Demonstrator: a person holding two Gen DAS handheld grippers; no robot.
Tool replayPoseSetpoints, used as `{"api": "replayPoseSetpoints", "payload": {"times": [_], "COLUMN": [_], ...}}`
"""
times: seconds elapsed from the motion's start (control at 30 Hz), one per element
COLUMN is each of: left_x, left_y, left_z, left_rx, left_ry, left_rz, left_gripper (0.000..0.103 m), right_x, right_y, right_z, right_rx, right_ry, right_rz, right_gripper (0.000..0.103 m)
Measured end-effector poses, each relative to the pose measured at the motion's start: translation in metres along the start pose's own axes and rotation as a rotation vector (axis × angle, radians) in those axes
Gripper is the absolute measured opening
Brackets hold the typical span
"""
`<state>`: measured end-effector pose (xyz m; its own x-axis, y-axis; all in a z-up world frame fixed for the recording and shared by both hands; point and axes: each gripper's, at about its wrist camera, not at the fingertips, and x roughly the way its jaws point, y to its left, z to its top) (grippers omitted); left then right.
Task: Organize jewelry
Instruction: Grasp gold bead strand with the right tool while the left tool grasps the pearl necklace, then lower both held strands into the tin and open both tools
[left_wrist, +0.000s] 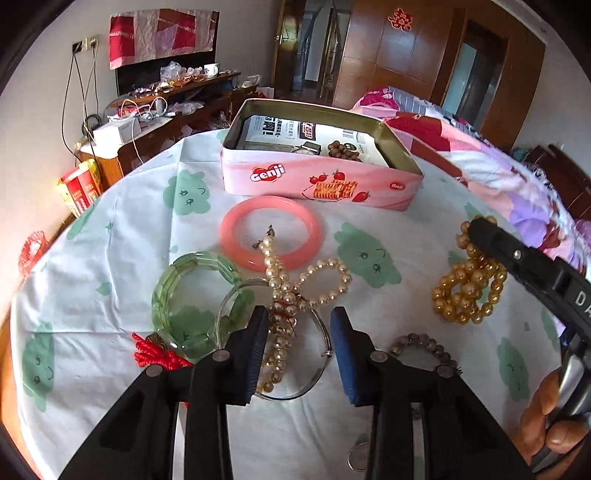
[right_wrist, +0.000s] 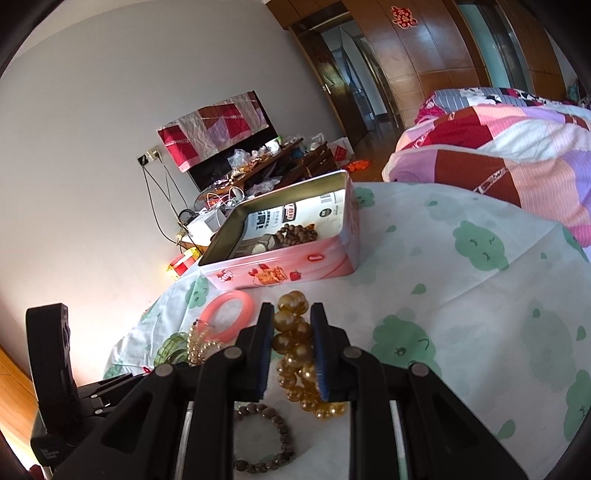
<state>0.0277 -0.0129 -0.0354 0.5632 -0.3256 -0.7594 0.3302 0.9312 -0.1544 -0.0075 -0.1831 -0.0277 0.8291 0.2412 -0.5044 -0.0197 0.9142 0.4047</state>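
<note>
My left gripper (left_wrist: 301, 350) hovers low over a cream pearl strand (left_wrist: 314, 280) that lies across a thin silver bangle (left_wrist: 228, 308). The pearls run beside its left pad and the bangle's right rim is near the right pad, with a gap still showing between the jaws. My right gripper (right_wrist: 293, 350) is shut on a bunch of golden amber beads (right_wrist: 295, 358), which spill onto the cloth below the pads. From the left wrist view its tip (left_wrist: 480, 236) rests on those golden beads (left_wrist: 465, 291). An open pink tin (left_wrist: 321, 184) stands behind, holding brown beads (left_wrist: 343, 149).
A pink bangle (left_wrist: 269, 236), a green bracelet (left_wrist: 192, 295), a red knotted tassel (left_wrist: 155, 354) and a brown bead bracelet (right_wrist: 266, 439) lie on the white cloth with green prints. A hand (left_wrist: 550, 417) holds the right tool. A bed (right_wrist: 498, 158) borders the table's right.
</note>
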Motion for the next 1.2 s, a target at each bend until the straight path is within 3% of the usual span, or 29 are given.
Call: {"api": "replayPoseSetpoints", "payload": {"times": [0.03, 0.07, 0.2, 0.23, 0.43, 0.9, 1.2], "left_x": [-0.001, -0.001, -0.002, -0.002, -0.03, -0.073, -0.064], "left_y": [0.004, 0.01, 0.02, 0.019, 0.021, 0.023, 0.019], "left_z": [0.0, -0.001, -0.001, 0.0, -0.004, 0.017, 0.046], "left_rx": [-0.021, -0.054, -0.096, -0.093, -0.097, -0.089, -0.069], "left_ry": [-0.003, -0.004, -0.009, -0.011, -0.136, -0.322, -0.37], "left_rz": [-0.006, -0.004, -0.053, -0.049, -0.09, -0.155, -0.153], "left_gripper": [0.019, 0.011, 0.011, 0.006, 0.005, 0.005, 0.005], "right_x": [0.0, 0.0, 0.0, 0.0, -0.002, -0.013, -0.024], "right_y": [-0.001, -0.001, 0.0, 0.0, -0.001, 0.004, 0.007], "right_z": [0.0, 0.0, 0.001, 0.001, 0.001, 0.001, 0.035], "right_rx": [0.004, 0.005, 0.004, 0.004, 0.011, -0.008, 0.031], "right_ry": [0.001, 0.001, 0.0, 0.0, -0.009, -0.051, -0.085], "right_rz": [0.0, -0.001, -0.008, -0.009, -0.009, -0.006, 0.12], "right_gripper": [0.023, 0.023, 0.023, 0.023, 0.023, 0.023, 0.023]}}
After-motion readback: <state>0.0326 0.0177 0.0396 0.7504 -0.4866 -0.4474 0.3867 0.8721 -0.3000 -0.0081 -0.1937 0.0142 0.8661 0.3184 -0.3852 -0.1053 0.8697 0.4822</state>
